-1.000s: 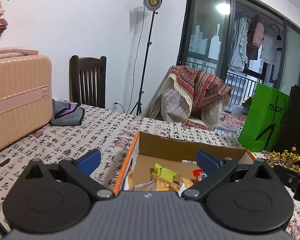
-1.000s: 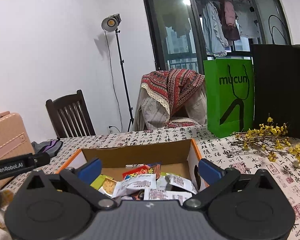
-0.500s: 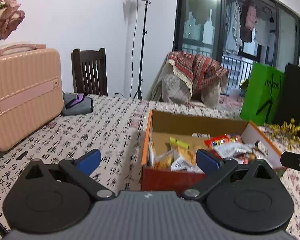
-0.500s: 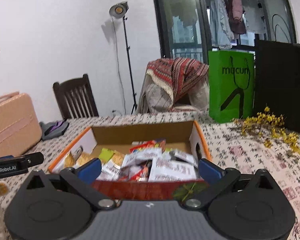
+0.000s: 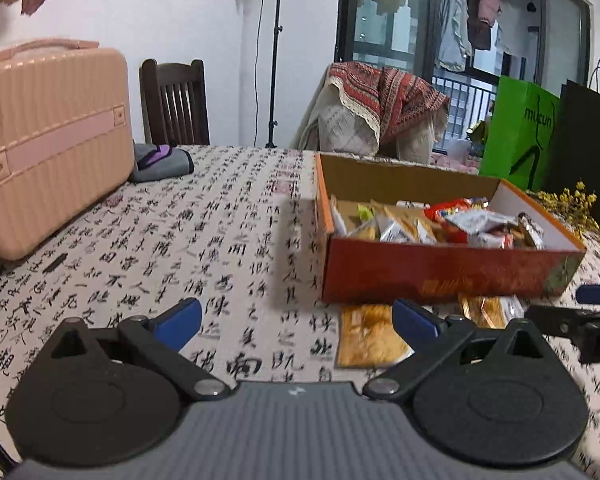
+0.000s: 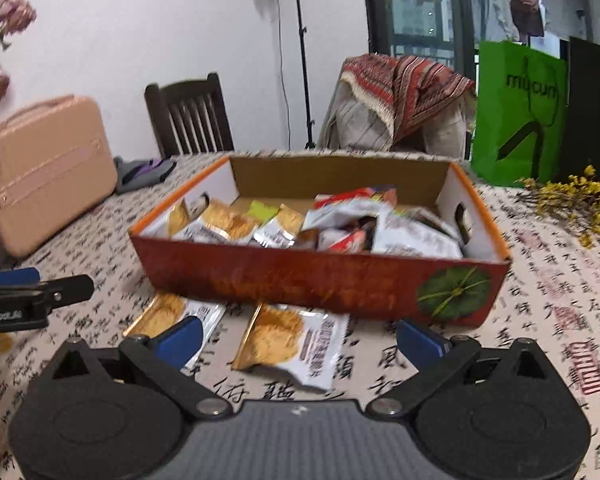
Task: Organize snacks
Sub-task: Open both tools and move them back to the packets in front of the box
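An open orange cardboard box [image 6: 316, 276] holds several snack packets [image 6: 340, 224] on the table; it also shows in the left wrist view [image 5: 440, 276]. Two loose snack packets lie on the cloth in front of the box: one [image 6: 296, 340] in the middle and one [image 6: 176, 316] to the left. In the left wrist view a loose packet [image 5: 368, 336] lies by the box's near wall. My left gripper [image 5: 296, 324] is open and empty, in front of the box's left corner. My right gripper [image 6: 300, 338] is open and empty above the middle loose packet.
A pink suitcase [image 5: 48, 140] stands at the left on the calligraphy tablecloth [image 5: 204, 240]. A grey pouch [image 5: 160, 162] lies behind it. A green bag [image 6: 516, 116], a black bag [image 6: 592, 112] and yellow flowers [image 6: 572, 200] are at the right. Chairs stand behind the table.
Both grippers have pulled back and tilted down. The box now lies farther ahead and the loose packets in front of it have come into view. Both stay open.
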Action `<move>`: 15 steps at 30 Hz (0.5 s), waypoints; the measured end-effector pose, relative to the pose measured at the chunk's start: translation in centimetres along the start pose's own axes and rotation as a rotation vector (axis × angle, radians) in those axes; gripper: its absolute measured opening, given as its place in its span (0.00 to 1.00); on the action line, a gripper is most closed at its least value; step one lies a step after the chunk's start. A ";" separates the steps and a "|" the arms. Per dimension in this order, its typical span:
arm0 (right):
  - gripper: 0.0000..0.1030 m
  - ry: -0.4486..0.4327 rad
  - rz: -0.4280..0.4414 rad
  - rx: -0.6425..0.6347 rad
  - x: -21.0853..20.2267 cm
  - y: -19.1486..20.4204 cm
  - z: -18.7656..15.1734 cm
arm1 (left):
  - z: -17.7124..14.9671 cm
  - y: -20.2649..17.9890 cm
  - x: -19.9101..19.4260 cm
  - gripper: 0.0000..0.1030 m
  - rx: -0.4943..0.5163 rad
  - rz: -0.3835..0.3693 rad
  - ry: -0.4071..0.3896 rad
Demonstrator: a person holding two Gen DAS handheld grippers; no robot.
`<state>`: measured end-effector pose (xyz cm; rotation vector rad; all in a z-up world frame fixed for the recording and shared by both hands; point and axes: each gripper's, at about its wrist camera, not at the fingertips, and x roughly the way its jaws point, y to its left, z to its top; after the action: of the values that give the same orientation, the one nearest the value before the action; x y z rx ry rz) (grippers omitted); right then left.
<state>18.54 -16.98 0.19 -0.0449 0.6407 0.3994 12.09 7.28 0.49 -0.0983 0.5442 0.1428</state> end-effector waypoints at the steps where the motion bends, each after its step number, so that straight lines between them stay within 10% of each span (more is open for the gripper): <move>1: 1.00 0.004 -0.013 -0.007 0.3 0.3 -0.1 | -0.3 0.3 0.1 1.00 0.002 -0.002 0.001; 15: 1.00 0.126 -0.091 0.018 6.4 1.4 -0.2 | -1.9 3.8 2.5 1.00 -0.117 -0.030 0.059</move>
<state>22.55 -13.44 -3.62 -0.0828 0.7636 0.3042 12.64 11.06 -2.65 -0.2254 0.5931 0.1430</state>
